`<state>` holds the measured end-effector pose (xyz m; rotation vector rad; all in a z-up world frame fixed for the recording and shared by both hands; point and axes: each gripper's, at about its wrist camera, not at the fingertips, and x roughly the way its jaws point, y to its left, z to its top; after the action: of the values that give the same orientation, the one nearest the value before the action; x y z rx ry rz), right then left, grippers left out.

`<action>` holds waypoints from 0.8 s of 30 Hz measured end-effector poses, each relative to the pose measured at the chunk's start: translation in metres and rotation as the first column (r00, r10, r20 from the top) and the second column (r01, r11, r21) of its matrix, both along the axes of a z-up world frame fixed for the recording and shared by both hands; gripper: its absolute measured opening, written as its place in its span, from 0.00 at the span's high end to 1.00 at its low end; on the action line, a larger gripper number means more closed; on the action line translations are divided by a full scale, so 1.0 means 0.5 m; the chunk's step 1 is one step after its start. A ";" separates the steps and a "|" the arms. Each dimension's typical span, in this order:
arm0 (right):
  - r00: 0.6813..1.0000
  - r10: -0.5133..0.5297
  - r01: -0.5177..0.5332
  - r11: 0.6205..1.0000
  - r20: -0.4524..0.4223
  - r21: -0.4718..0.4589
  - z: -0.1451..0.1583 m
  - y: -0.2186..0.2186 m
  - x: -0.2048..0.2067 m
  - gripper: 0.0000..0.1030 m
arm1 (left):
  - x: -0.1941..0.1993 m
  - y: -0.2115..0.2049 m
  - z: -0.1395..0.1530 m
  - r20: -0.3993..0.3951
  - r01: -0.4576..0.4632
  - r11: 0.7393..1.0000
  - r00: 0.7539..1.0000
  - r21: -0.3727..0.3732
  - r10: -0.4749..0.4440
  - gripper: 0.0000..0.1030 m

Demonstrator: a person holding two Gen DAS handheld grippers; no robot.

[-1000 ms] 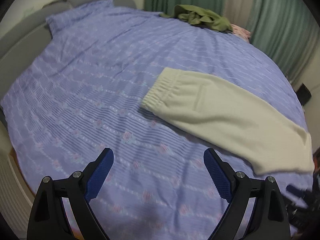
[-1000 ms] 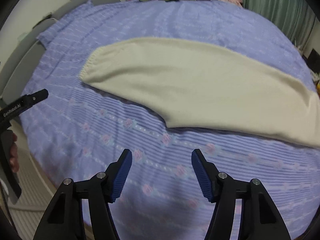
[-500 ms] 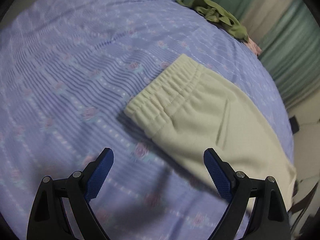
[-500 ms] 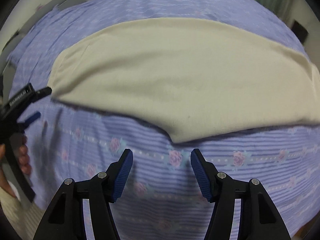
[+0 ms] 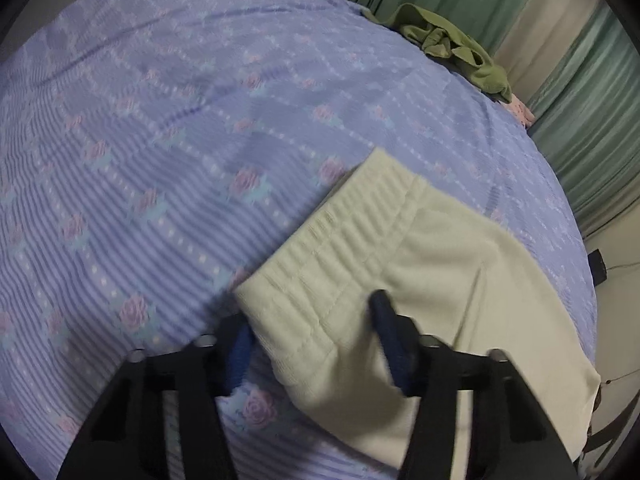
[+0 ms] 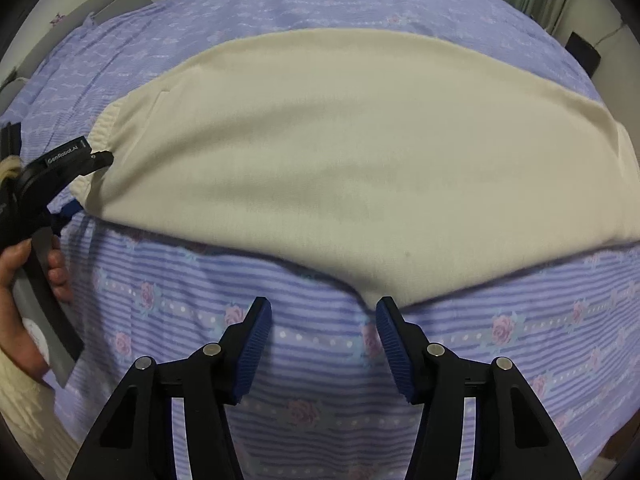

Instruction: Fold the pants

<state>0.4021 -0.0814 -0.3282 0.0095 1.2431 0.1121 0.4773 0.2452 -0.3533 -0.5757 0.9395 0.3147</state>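
Cream pants (image 6: 352,168) lie flat on the bed, folded lengthwise, waistband to the left. In the left wrist view the elastic waistband (image 5: 340,248) fills the lower middle. My left gripper (image 5: 312,332) is open with its jaws on either side of the waistband's near corner; the cloth lies between the blue pads. It also shows at the left of the right wrist view (image 6: 68,160), at the waistband. My right gripper (image 6: 323,320) is open just short of the pants' near edge, touching nothing.
A purple striped floral bedspread (image 5: 168,152) covers the bed. An olive green garment (image 5: 448,44) lies at the far edge by the green curtains (image 5: 592,112). A grey headboard (image 6: 100,4) is at the far left.
My left gripper has moved forward and down onto the waistband corner, its jaws narrowing around the cloth. My right gripper has moved closer to the pants' near edge.
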 end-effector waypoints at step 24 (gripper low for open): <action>0.997 0.060 -0.054 0.988 -0.043 0.143 -0.054 -0.054 0.038 0.59 | 0.029 -0.075 0.101 -0.004 0.057 0.956 0.998 0.289 -0.058 0.67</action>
<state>0.4209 -0.1082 -0.3552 0.1006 1.2808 0.2510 0.4917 0.2079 -0.3028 -0.2798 0.8848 0.3904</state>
